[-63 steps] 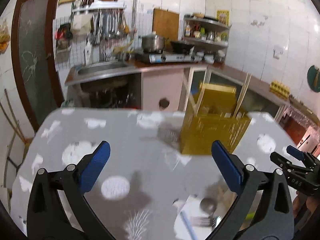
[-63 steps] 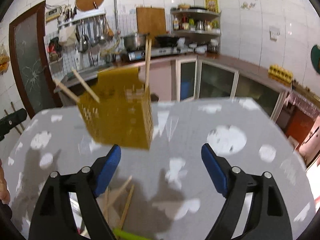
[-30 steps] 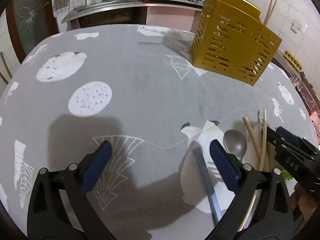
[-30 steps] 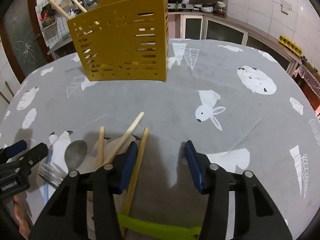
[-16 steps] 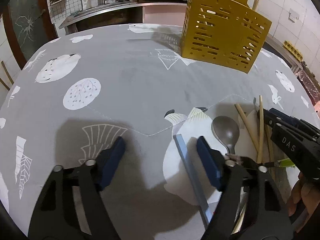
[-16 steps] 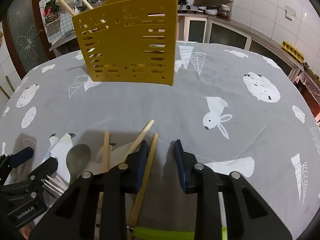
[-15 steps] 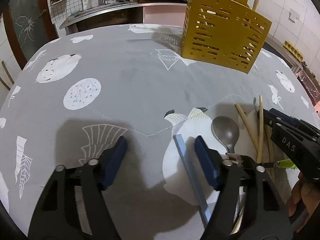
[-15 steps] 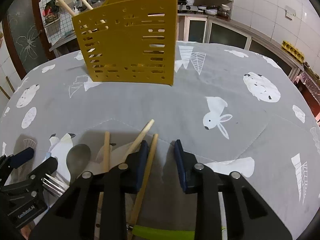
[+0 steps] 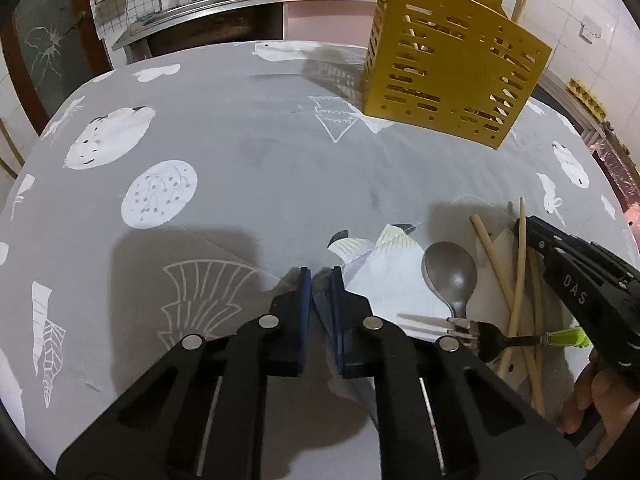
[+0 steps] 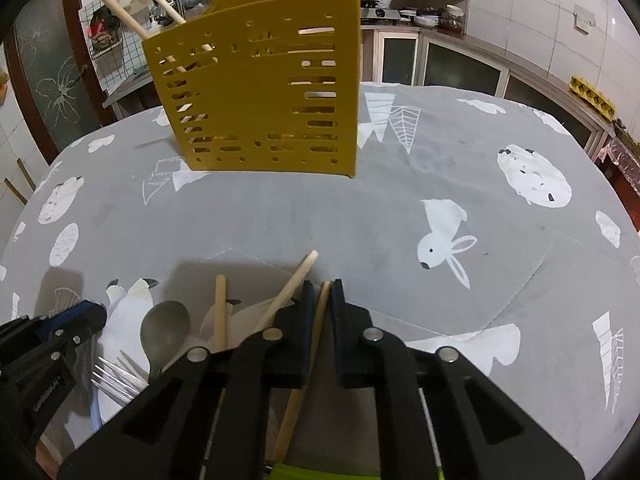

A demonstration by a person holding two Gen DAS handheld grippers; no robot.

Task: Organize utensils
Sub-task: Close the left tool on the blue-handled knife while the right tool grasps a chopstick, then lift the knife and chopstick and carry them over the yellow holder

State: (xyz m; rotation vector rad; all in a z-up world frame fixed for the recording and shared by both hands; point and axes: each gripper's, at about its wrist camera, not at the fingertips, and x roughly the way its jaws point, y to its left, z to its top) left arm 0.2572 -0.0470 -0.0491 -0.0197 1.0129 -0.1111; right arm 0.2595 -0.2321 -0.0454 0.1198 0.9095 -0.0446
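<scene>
Grippers pinching flat utensils on grey patterned counter (image 9: 248, 168).
Left gripper (image 9: 319, 280) fingers clamp blue-grey flat handle (image 9: 322, 300); right gripper (image 10: 320, 290) fingers clamp pale wooden chopstick (image 10: 320, 320); shallow grips risk slipping.

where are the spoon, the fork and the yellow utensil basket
spoon (image 9: 450, 266), left wrist view, on its bowl
fork (image 9: 490, 340), left wrist view, on its neck
yellow utensil basket (image 10: 256, 96), right wrist view, on its front wall
</scene>
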